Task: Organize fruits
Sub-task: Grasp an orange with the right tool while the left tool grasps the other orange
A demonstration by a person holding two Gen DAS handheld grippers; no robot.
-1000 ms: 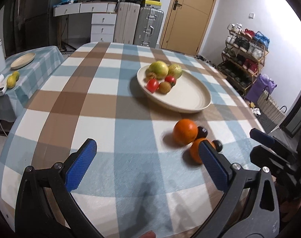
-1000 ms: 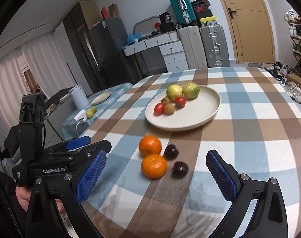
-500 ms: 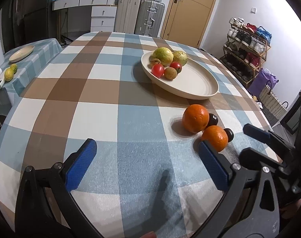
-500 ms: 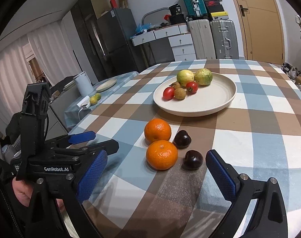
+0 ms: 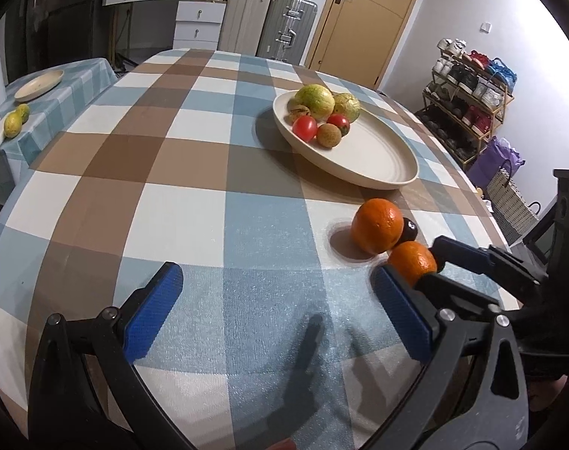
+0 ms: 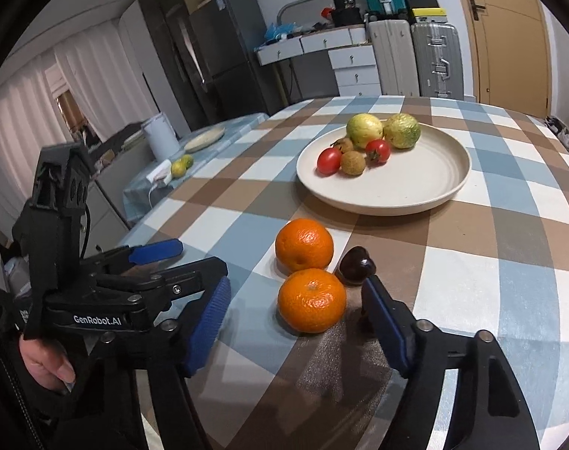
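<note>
On the checked desk (image 6: 472,270), short of the plate (image 6: 453,183), the right claw (image 6: 290,322), just narrowing yet still released, brackets the nearer orange (image 6: 311,300), whose roll could jostle the dark fruit (image 6: 356,264) just beside; the left claw (image 5: 273,322) gapes empty.

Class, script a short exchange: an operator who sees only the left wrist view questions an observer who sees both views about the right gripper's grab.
Operator: Has the right gripper clamped the near orange?
Observer: No. Its jaws have just been closing with the near orange between them, but the right wrist view shows a clear gap at one pad.
Operator: What holds my left gripper?
Observer: A hand wraps its handle from below.
</note>
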